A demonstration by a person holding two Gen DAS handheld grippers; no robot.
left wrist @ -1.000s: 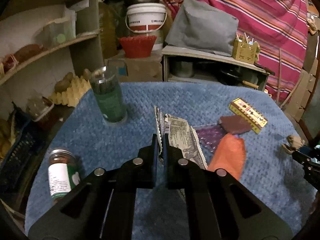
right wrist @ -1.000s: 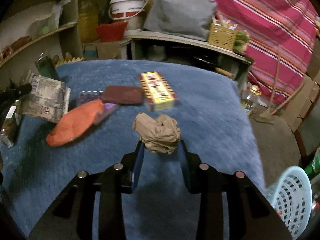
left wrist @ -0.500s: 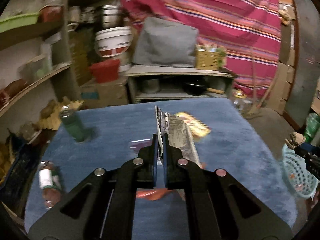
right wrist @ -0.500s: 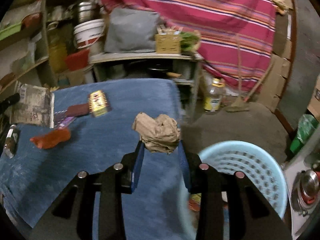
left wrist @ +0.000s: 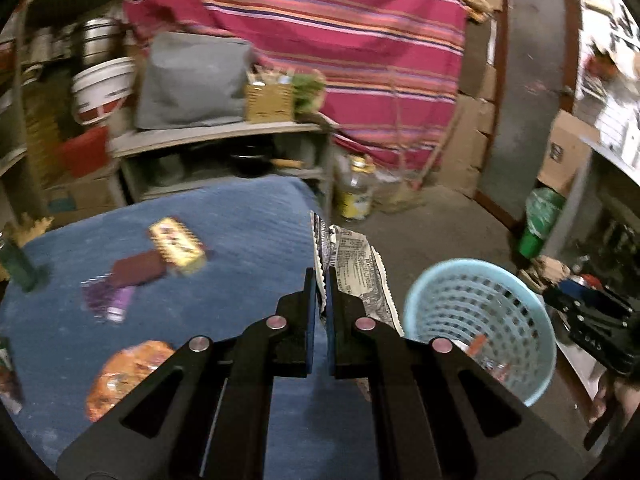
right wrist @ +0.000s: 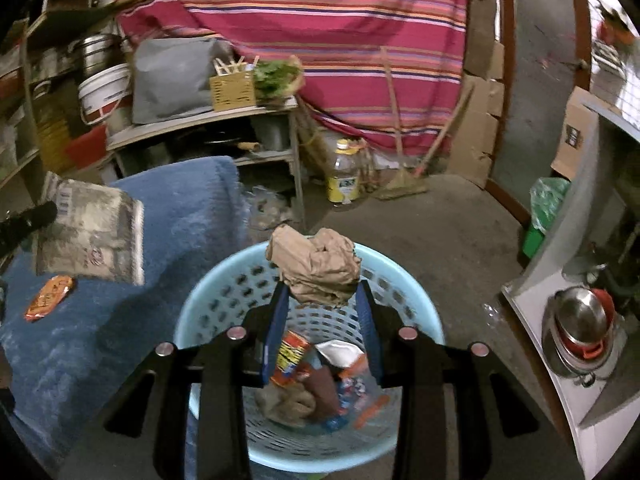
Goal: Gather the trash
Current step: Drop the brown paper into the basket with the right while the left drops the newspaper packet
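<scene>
Between left hand-held gripper (left wrist: 319, 280) pads: wrapper (left wrist: 352, 268), long axis pointing forward.

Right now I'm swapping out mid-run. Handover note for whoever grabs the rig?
Right gripper: shut on crumpled brown paper, held over the light blue basket. Not released.
Left gripper: shut on a flat silver printed wrapper, at the table edge, short of the basket.
Done: basket already holds several wrappers.
Left: drop both pieces, then clear the blue cloth: orange packet, purple wrapper, maroon packet, yellow box.
</scene>
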